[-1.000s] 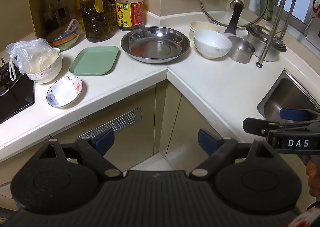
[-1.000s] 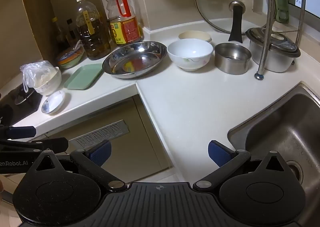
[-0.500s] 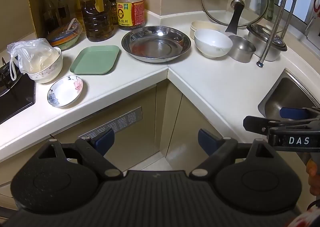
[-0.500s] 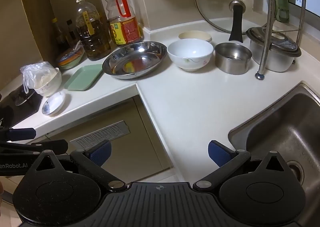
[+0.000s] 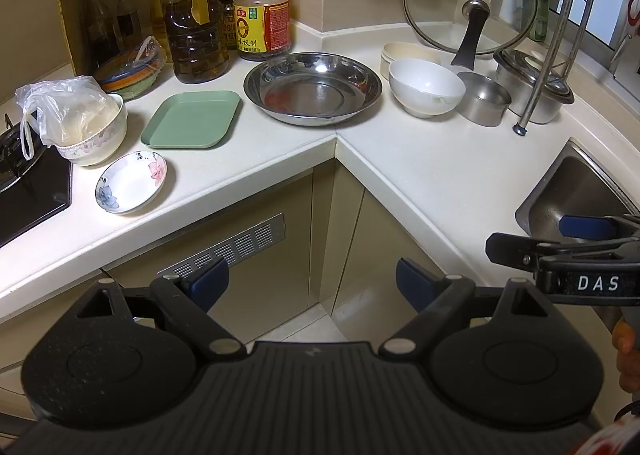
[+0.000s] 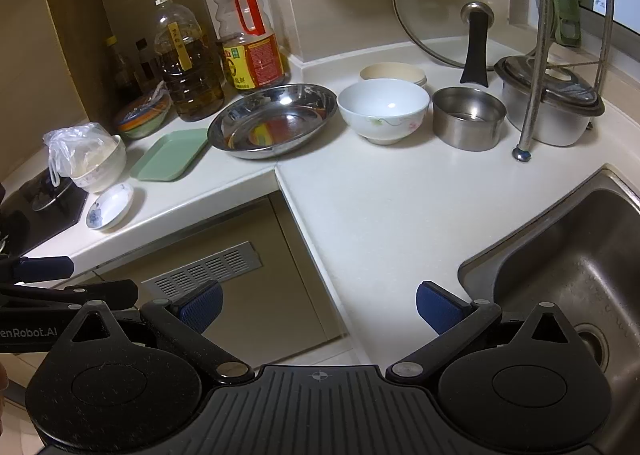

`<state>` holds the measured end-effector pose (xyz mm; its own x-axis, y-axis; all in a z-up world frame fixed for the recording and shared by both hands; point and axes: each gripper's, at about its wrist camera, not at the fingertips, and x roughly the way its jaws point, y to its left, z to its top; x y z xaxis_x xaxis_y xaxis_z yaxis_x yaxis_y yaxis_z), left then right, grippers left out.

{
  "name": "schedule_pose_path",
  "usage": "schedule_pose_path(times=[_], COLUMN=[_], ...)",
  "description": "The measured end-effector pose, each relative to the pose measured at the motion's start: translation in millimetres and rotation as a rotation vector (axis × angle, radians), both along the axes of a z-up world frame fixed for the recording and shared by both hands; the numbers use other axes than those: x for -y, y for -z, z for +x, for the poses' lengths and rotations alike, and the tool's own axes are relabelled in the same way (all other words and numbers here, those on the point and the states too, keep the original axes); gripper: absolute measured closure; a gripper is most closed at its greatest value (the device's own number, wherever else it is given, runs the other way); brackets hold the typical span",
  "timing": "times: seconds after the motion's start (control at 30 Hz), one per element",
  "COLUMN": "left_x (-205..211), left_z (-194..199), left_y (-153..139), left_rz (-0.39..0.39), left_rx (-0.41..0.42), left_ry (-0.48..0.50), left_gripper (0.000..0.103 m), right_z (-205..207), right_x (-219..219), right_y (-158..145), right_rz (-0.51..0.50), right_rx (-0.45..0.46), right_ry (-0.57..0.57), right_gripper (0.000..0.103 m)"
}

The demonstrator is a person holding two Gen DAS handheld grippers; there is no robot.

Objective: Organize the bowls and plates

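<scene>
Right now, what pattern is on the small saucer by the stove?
White saucer with pink and blue flowers; clearest in left wrist view.

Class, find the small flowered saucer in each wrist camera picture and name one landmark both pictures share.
Left wrist view: the flowered saucer lies left of centre near the counter's front edge.
Right wrist view: the saucer lies at far left, smaller.
Shared landmark: in both views the green tray lies just behind it, to the right.
</scene>
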<state>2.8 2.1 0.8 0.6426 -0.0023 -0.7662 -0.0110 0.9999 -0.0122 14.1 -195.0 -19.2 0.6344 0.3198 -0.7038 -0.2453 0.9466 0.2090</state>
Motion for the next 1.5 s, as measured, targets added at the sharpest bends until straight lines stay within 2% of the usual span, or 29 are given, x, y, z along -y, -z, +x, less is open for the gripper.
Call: schedule_pose_path(times=[1.5], left_x=[-0.6], left_z=[-0.3], left_y=[-0.1], left_rz=[-0.002], left_rx=[0.002], left_ry=[0.0], left_gripper=[0.013], right_z=[-1.9], right_x=[0.8], right_y=[-2.6], right_rz=[0.003], right_rx=[0.005], right_ry=[-0.004], right_gripper=[0.0])
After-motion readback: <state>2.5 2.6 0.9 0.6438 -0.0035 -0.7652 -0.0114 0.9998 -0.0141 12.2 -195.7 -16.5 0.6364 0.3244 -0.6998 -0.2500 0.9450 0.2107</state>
